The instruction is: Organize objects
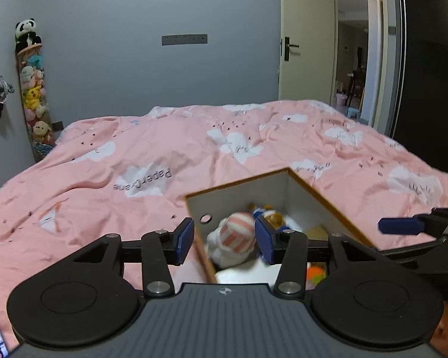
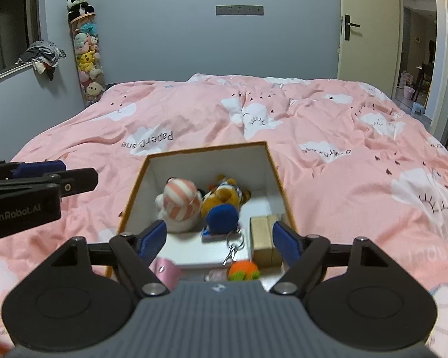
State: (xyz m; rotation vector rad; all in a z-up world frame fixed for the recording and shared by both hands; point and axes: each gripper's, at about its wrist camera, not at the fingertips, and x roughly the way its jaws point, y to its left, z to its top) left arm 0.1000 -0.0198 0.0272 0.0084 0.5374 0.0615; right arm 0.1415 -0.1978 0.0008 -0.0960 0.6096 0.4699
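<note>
An open white box with an orange rim [image 2: 207, 148] sits on the pink bed. Inside lie a white plush with a pink-striped hat [image 2: 180, 204], a tan bear plush [image 2: 224, 195], a blue plush with a keyring [image 2: 222, 216], an orange plush [image 2: 243, 270], a pink item [image 2: 165, 271] and a tan block [image 2: 265, 238]. My right gripper [image 2: 219, 238] is open and empty above the box's near part. My left gripper [image 1: 224, 240] is open, its fingers straddling the box's left wall [image 1: 204, 256], with the striped plush [image 1: 234, 238] seen between them.
The pink cloud-print duvet [image 2: 328, 155] covers the bed all around the box. A tall tube of plush toys [image 2: 86, 53] stands at the far left wall. An open door [image 2: 370, 29] is at the right. My left gripper [image 2: 41, 183] shows at the right wrist view's left edge.
</note>
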